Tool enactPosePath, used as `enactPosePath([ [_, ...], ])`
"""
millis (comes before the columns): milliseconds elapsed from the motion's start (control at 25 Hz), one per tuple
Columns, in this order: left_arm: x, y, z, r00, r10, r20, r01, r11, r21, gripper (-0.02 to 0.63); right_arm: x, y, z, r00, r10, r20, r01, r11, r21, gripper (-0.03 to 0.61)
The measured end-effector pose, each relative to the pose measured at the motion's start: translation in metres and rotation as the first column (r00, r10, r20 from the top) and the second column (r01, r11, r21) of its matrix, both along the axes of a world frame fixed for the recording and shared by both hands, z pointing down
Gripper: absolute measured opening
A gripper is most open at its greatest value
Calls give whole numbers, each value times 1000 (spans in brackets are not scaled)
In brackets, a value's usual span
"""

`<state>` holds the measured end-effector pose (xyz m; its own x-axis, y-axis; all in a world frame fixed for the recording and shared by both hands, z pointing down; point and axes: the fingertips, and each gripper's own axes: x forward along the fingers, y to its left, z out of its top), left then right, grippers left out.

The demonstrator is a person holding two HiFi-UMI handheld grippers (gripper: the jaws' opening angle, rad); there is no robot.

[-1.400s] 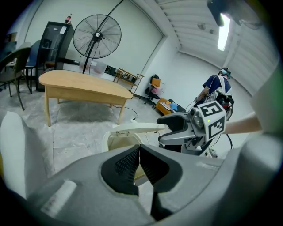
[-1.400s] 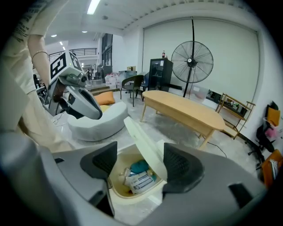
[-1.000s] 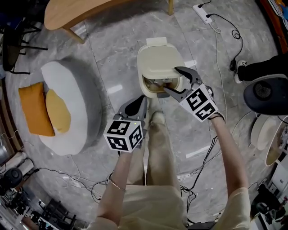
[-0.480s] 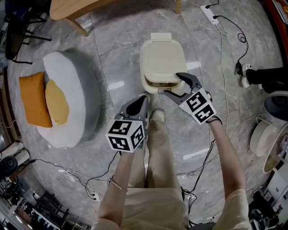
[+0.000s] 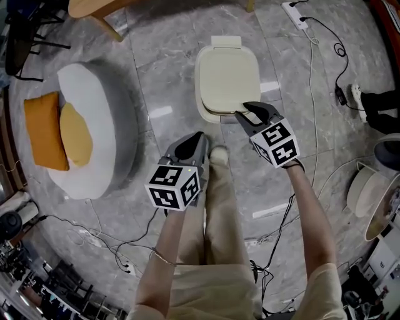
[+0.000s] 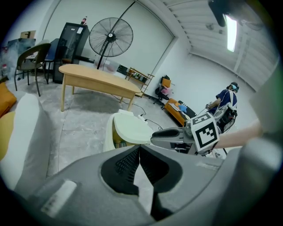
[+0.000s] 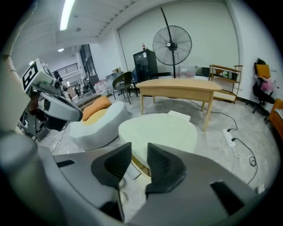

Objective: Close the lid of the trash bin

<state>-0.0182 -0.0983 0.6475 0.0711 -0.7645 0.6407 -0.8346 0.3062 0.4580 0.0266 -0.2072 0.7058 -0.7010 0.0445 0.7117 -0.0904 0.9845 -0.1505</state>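
Note:
The cream trash bin (image 5: 226, 81) stands on the grey floor ahead of me. Its lid (image 7: 159, 132) lies almost flat, and in the left gripper view a thin gap under the lid (image 6: 132, 129) still shows yellow contents. My right gripper (image 5: 242, 110) is at the lid's front right edge. Its jaws are closing to a narrow gap, and I see nothing pressed between the pads. My left gripper (image 5: 197, 139) hangs lower and to the left, clear of the bin, shut on nothing. The right gripper (image 6: 154, 137) also shows in the left gripper view.
A grey-white floor seat (image 5: 94, 144) with orange cushions (image 5: 44, 131) lies to the left. A wooden table (image 7: 177, 88) stands behind the bin, with a standing fan (image 7: 172, 44) beyond. A power strip (image 5: 297, 11) and cables trail at right. My shoe (image 5: 219, 153) is just before the bin.
The lid has dropped from half open to nearly flat. My right gripper went down with it and its jaws narrowed from wide open. The left gripper barely shifted.

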Motion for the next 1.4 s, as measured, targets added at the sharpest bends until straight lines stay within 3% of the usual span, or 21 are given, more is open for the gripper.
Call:
enactPosePath([
  [160, -2, 1, 9, 1000, 4, 0, -4, 1000, -1, 23, 2, -6, 11, 997, 75, -9, -75, 997, -5, 35],
  [280, -3, -2, 17, 1000, 10, 0, -10, 1000, -3, 23, 4, -6, 20, 995, 98, -16, -98, 995, 0, 14],
  [560, -2, -12, 38, 999, 36, -4, -36, 999, 2, 23, 6, 1, 48, 994, 68, -85, -62, 995, 72, 5],
  [1000, -5, -19, 64, 998, 62, -7, -62, 998, 3, 23, 9, 0, 72, 974, 202, -107, -197, 979, 50, 5],
  [1400, -3, -23, 66, 997, 77, -12, -77, 997, 11, 23, 9, 2, 77, 962, 221, -163, -211, 975, 74, 5],
])
